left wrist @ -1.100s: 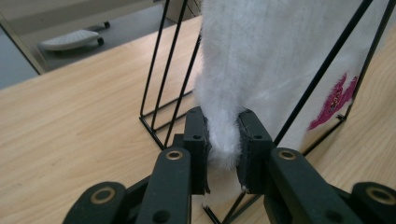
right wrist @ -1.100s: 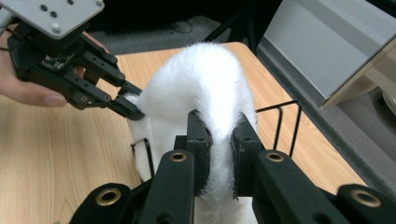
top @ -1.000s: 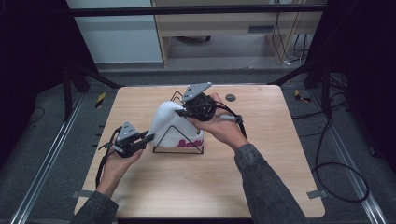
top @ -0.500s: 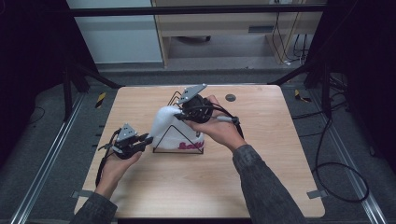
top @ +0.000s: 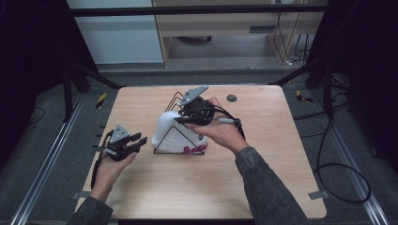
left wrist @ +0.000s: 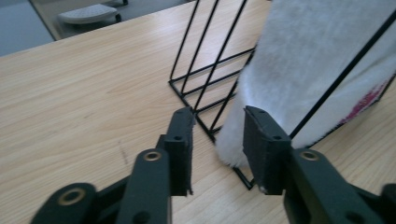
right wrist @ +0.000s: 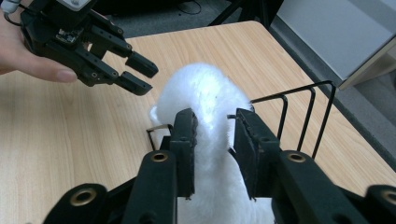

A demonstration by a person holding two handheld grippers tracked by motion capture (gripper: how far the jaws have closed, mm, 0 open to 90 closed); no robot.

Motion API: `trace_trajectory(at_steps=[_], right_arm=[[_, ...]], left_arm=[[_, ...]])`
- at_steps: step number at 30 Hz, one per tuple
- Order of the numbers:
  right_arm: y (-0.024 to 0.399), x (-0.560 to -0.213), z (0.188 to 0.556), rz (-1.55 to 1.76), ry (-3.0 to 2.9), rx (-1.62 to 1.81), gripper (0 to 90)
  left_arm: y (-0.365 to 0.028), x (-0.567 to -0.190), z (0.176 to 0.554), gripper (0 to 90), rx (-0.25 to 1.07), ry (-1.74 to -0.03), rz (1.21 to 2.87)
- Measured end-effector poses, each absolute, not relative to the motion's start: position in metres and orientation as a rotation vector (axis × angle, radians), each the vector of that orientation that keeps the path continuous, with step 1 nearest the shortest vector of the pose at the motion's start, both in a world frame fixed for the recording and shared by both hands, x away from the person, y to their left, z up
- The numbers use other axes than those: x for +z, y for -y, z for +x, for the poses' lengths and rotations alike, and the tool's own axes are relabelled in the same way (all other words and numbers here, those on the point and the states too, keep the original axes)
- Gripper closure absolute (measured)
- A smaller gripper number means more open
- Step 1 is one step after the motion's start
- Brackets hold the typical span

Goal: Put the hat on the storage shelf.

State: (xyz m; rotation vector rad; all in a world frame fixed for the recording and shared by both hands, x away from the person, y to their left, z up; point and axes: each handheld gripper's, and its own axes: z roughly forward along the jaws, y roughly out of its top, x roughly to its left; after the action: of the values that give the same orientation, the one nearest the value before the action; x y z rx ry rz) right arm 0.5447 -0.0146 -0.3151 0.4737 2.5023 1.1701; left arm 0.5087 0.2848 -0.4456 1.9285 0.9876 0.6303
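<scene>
My right gripper (right wrist: 212,140) sits over the top of the white fluffy slipper (top: 176,131), which stands in the black wire rack (top: 180,140) near the middle of the desk (top: 263,187). In the right gripper view my fingers (right wrist: 184,140) straddle the slipper's plush hump with fur between them; they look closed onto it, though I cannot be sure how firmly, since the pile hides the contact.

My left gripper (left wrist: 217,149) waits at about nine o'clock of the rack, low over the desk. Its fingers stand partly open and hold nothing; in the left gripper view one pad is just beside the slipper's lower edge and the rack's corner wire.

The risks as I judge them: the fur is soft and deep, so my right fingers may grip only pile and slide off when I lift. The slipper is wedged between wires, so a pull may drag the light rack along or tip it, since nothing pins it down. If I bring the left fingers in to steady things, they could catch on a wire instead of the slipper, or push the rack toward three o'clock.
</scene>
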Motion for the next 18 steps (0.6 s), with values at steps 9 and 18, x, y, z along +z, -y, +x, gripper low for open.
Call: trace_trajectory(at_steps=[9,18], right_arm=[[0.019,-0.309,0.538,0.493,-2.491,1.183,63.0],[0.02,-0.308,0.535,0.493,-2.489,1.18,60.1]], left_arm=[[-0.298,-0.452,0.508,31.9,0.632,-1.089,1.951],[-0.302,-0.465,0.505,17.9,0.617,-1.133,1.974]])
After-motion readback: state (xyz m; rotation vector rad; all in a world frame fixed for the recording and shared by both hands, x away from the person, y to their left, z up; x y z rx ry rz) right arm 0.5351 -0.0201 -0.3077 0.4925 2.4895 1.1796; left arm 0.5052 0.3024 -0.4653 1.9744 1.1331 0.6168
